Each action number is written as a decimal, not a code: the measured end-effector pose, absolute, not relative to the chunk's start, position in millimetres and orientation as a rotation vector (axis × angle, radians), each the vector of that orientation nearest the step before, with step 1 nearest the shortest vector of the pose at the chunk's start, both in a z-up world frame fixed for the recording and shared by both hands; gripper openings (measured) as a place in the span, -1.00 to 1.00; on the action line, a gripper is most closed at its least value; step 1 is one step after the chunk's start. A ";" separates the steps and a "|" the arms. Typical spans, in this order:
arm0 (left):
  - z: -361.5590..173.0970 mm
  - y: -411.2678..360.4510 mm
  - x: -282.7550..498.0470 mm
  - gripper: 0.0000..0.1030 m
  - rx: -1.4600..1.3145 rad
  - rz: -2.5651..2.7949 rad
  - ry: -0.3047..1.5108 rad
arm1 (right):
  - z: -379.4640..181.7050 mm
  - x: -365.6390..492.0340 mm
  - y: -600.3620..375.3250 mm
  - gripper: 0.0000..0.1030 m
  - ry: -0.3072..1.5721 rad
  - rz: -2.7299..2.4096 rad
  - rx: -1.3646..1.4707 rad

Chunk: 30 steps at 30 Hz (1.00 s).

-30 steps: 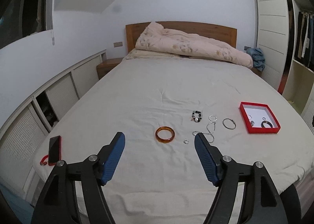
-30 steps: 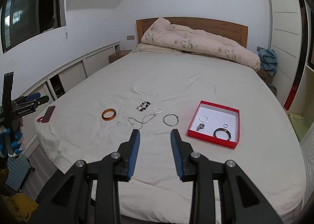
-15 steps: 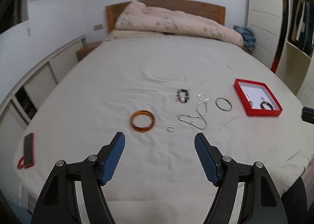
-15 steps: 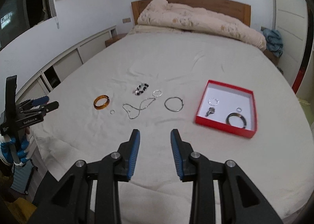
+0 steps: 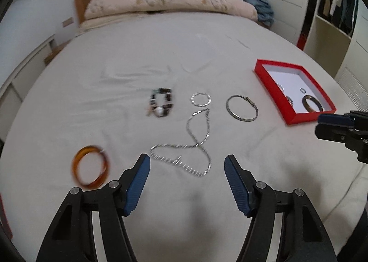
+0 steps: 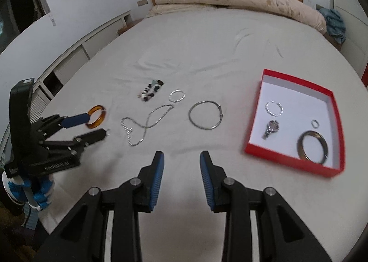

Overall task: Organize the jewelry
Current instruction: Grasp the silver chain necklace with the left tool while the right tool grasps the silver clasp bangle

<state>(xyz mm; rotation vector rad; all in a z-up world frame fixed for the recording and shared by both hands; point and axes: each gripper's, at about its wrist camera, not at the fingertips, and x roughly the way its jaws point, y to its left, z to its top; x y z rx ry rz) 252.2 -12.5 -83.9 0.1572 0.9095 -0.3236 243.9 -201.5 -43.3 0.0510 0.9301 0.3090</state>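
Left gripper (image 5: 186, 170) is wide open and holds nothing; its tips hang low over the bed (image 5: 161, 50), straddling the near loop of the silver chain (image 5: 184, 160). Right gripper (image 6: 181, 165) is part open, also empty, and waits above bare sheet between the chain and the red box (image 6: 336, 110).

Loose pieces lie in a row on the sheet: amber bangle (image 5: 90, 167) at the left, a tiny ring (image 6: 108, 132) just beside it, beaded bracelet (image 5: 161, 103), thin hoop (image 5: 201, 99), and silver bangle (image 5: 241, 108) nearest the box. The box already holds a hoop, a watch-like piece, a small ring and a dark bangle.

Step in hand, by judgement: left-side pickup of the chain or the amber bangle. From the right wrist view the left tips sit close to the bangle and tiny ring; from the left wrist view they frame the chain. The exact target cannot be told.

Procedure for a clean pickup:
- Lower until both tips touch the sheet; the bedding is soft and will give.
- For the chain, close across the crossing point where strands bunch, so that more than one strand is caught.
- For the bangle, close across the rim, one finger inside the ring.
- Lift straight up; a trailing chain may drag nearby pieces.
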 end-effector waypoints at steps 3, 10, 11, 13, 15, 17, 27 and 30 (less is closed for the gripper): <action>-101.8 -26.0 273.6 0.20 0.189 -0.344 0.929 | -56.8 265.1 -201.7 -0.40 0.944 0.321 0.059; -146.1 -45.6 310.9 -0.08 0.275 -0.356 1.016 | -85.2 303.9 -191.9 -0.40 0.971 0.354 0.034; -154.5 -44.9 315.8 -0.09 0.275 -0.352 1.038 | -88.0 307.9 -190.6 -0.40 0.975 0.357 0.029; -158.3 -41.6 319.4 -0.09 0.255 -0.360 1.033 | -95.9 317.4 -187.4 -0.40 0.986 0.364 0.019; -157.3 -39.9 321.9 -0.12 0.249 -0.368 1.026 | -102.0 325.6 -184.6 -0.40 0.993 0.371 0.012; -157.9 -38.4 324.7 -0.16 0.242 -0.375 1.023 | -107.4 333.4 -180.6 -0.40 0.999 0.383 0.004; -159.2 -29.1 326.9 -0.64 0.224 -0.416 0.992 | -141.6 363.2 -164.9 -0.42 1.076 0.431 -0.095; -157.2 -32.9 328.0 -0.93 0.220 -0.433 0.993 | -144.1 368.0 -160.8 -0.50 1.090 0.445 -0.129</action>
